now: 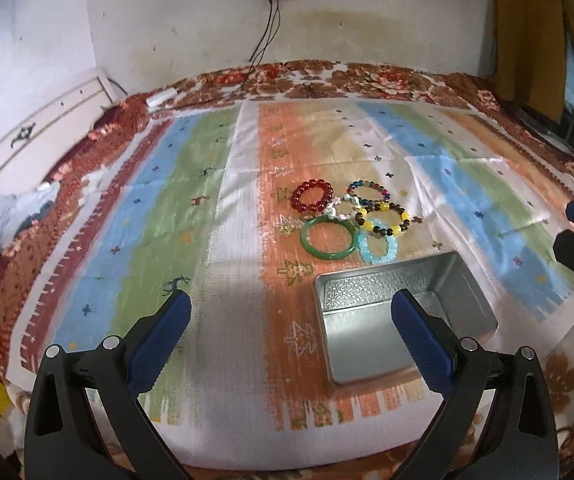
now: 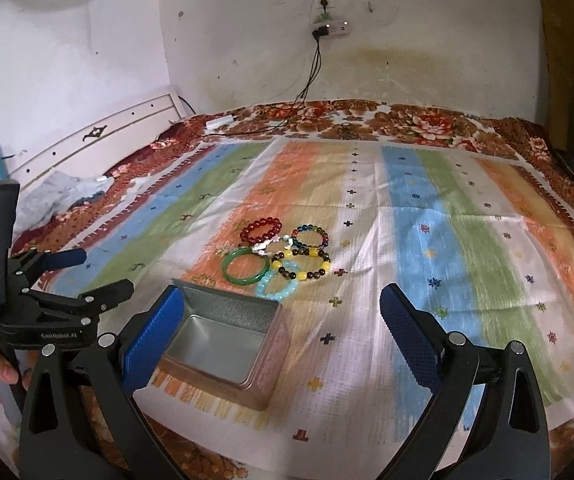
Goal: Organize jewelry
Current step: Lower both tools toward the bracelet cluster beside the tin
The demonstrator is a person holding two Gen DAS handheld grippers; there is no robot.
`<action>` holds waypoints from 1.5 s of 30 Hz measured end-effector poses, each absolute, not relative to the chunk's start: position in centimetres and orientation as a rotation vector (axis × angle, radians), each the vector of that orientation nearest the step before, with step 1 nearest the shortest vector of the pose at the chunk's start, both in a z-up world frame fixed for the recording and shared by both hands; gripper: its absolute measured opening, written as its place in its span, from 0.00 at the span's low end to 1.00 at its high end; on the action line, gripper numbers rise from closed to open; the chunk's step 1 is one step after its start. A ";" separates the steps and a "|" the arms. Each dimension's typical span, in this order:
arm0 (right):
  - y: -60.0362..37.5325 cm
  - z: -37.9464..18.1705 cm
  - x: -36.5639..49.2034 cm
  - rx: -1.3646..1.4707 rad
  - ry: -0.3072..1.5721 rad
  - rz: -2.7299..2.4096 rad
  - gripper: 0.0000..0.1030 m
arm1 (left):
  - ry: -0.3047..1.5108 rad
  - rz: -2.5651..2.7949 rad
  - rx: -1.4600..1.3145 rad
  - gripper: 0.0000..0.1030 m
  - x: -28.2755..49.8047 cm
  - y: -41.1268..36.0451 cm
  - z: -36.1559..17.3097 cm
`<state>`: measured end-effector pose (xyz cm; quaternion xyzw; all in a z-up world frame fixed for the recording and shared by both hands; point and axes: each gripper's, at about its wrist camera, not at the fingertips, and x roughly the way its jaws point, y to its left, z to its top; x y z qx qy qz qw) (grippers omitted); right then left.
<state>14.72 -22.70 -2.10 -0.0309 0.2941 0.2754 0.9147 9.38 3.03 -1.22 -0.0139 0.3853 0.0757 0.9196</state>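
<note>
Bedroom setup here: a bed against a stained white wall, covered by a floral blanket with a striped cloth [image 1: 215, 216] spread flat on top as the work surface.

Left gripper [image 1: 291, 312] has its blue-padded fingers [image 1: 163, 340] spread wide, holding nothing, hanging above the cloth with the tin just off its right finger. Right gripper [image 2: 283, 312] is the same deal: fingers [image 2: 407, 332] wide apart, empty, the tin sitting under its left finger. Nothing's been picked up yet, so I'd say this is the very start.

The open metal tin [image 1: 475, 300] is empty and sits just beside the pile, on the near side.

Counting the jewelry, I get six pieces:
- one red bead bracelet [image 1: 312, 196]
- one multicolor bead bracelet [image 1: 368, 193]
- one yellow-and-dark bead bracelet [image 1: 383, 220]
- one green bangle [image 1: 329, 237]
- one light blue bead bracelet [image 1: 378, 241]
- one small whitish-pink charm bracelet [image 1: 339, 210] tangled in the middle, hard to make out exactly

Tips for the first grab, imo: they overlap and touch each other, so go for an outer one. The light blue one is nearest the tin but overlaps the yellow-and-dark one's edge, so lift slowly. Pinch across the beads on one side rather than straddling the ring. The bangle is rigid and slick, so it'll probably slip unless the pads close squarely on it.
</note>
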 end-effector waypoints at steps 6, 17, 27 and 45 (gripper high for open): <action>-22.6 -1.9 16.3 -0.051 0.619 0.581 0.96 | 0.816 0.167 -0.036 0.95 11.1 4.0 -1.4; -21.9 -1.6 18.4 -0.073 0.608 0.584 0.96 | 0.898 0.207 -0.090 0.95 13.9 6.8 -2.3; -21.4 -2.3 20.9 -0.083 0.655 0.563 0.96 | 0.898 0.201 -0.075 0.95 16.4 7.3 -2.0; -19.9 -5.1 26.4 -0.032 0.857 0.559 0.96 | 0.990 0.176 -0.113 0.95 21.9 8.4 -3.7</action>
